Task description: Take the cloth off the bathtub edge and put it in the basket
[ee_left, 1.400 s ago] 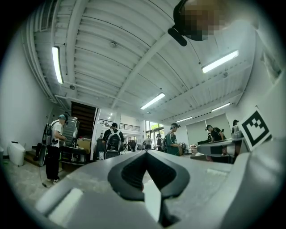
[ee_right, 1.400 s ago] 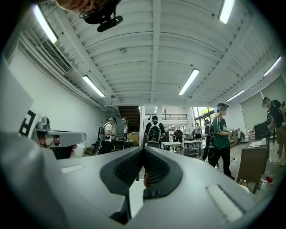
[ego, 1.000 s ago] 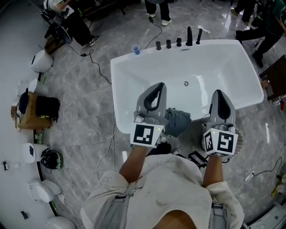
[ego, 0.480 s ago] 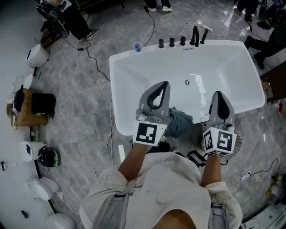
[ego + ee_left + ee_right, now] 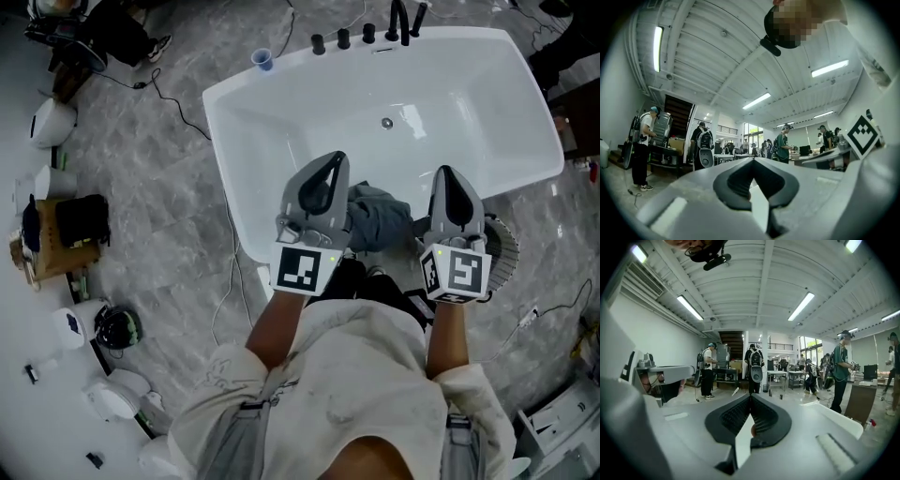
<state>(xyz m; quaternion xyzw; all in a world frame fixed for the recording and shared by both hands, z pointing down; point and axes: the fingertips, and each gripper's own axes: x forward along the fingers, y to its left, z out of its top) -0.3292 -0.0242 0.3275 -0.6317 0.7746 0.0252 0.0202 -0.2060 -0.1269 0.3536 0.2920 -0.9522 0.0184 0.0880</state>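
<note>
Your left gripper (image 5: 332,159) and right gripper (image 5: 447,173) both have their jaws pressed together, with nothing between them. The cloth (image 5: 379,217) lies bunched on the near edge of the tub (image 5: 225,178), between the two grippers; the basket (image 5: 503,251) shows just beside the right one

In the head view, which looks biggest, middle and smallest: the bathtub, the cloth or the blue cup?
1. Bathtub, by far the largest.
2. Cloth, bunched at its near edge.
3. Blue cup, smallest. It stands farther from the camera, but the difference is plain.
</note>
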